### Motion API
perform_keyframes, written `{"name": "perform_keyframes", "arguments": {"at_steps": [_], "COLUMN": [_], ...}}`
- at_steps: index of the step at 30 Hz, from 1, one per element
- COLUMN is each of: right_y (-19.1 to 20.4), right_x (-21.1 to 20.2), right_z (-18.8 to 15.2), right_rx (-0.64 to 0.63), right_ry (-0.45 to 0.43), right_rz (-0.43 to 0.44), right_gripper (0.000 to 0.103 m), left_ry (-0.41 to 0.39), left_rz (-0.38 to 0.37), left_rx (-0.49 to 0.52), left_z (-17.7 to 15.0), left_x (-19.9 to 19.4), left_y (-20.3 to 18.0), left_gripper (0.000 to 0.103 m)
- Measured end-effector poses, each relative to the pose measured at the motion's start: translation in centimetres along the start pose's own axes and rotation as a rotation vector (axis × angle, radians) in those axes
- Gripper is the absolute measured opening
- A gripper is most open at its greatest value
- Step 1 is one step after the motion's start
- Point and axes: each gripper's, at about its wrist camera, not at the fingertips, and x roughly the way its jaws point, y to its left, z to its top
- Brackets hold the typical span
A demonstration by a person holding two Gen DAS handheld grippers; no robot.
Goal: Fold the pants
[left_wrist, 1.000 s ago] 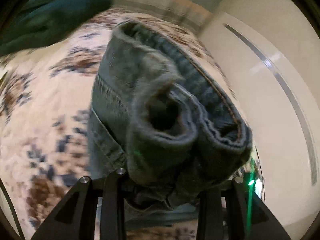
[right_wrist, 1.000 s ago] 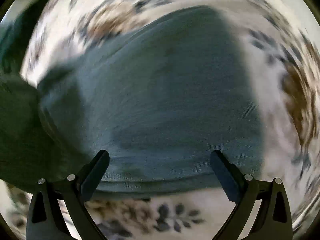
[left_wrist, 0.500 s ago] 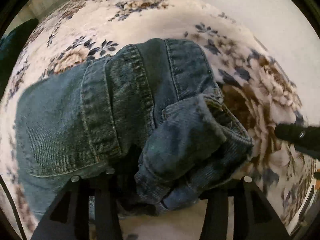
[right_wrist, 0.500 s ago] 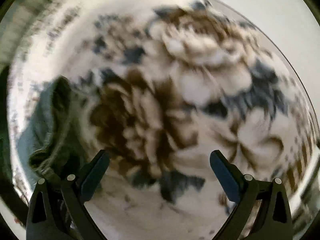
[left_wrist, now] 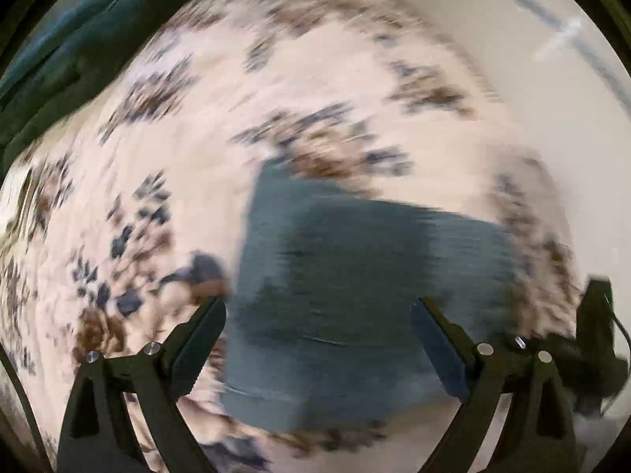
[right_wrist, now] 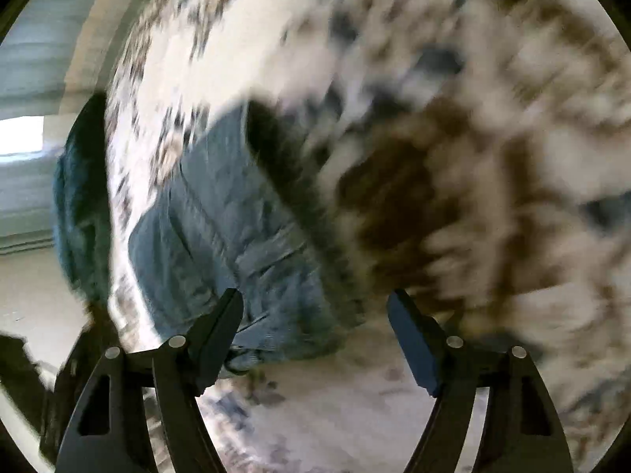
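Observation:
The blue jeans [left_wrist: 355, 295] lie as a folded block on the floral bedspread [left_wrist: 197, 138]; the picture is blurred by motion. My left gripper [left_wrist: 319, 335] hovers over them with its jaws opening wide, and the pads touch no cloth. In the right wrist view the jeans [right_wrist: 228, 236] sit left of centre. My right gripper [right_wrist: 317, 331] is beside their near edge, jaws closing but still well apart. The denim's corner shows between its fingers, unpressed. The black body of the other gripper [left_wrist: 591, 347] shows at the right edge.
A dark green garment [left_wrist: 79, 59] lies at the far left of the bed and also appears as a green garment [right_wrist: 79, 205] in the right wrist view. The bedspread [right_wrist: 473, 197] fills the right side. Pale floor [left_wrist: 552, 79] lies beyond the bed's edge.
My left gripper has let go of the bunched jeans and spread wide; they now lie flat. My right gripper swung from bare bedspread back toward the jeans and narrowed slightly.

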Motion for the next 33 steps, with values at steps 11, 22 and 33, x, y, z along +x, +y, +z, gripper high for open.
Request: {"name": "perform_keyframes", "arguments": {"at_steps": [11,22,33], "right_y": [-2.2,14.4,23.2], "right_x": [4.1,0.3,18.0], "right_z": [-3.2,3.9,11.9], "right_rx": [0.021,-0.267,-0.414], "right_ry": [0.105,0.025,0.437], "right_rz": [-0.157,-0.071,-0.05], "right_gripper": [0.036,0.075,0.017], "left_ry": [0.23,0.053,0.114], "left_rz": [-0.016,0.131,-0.002], "left_rx": [-0.18,-0.066,-0.274], "left_z": [-3.8,1.4,7.3], "left_x": [8.0,5.7,7.8], "left_y": [5.4,4.6,7.1], "left_gripper": [0.103,0.103,0.103]}}
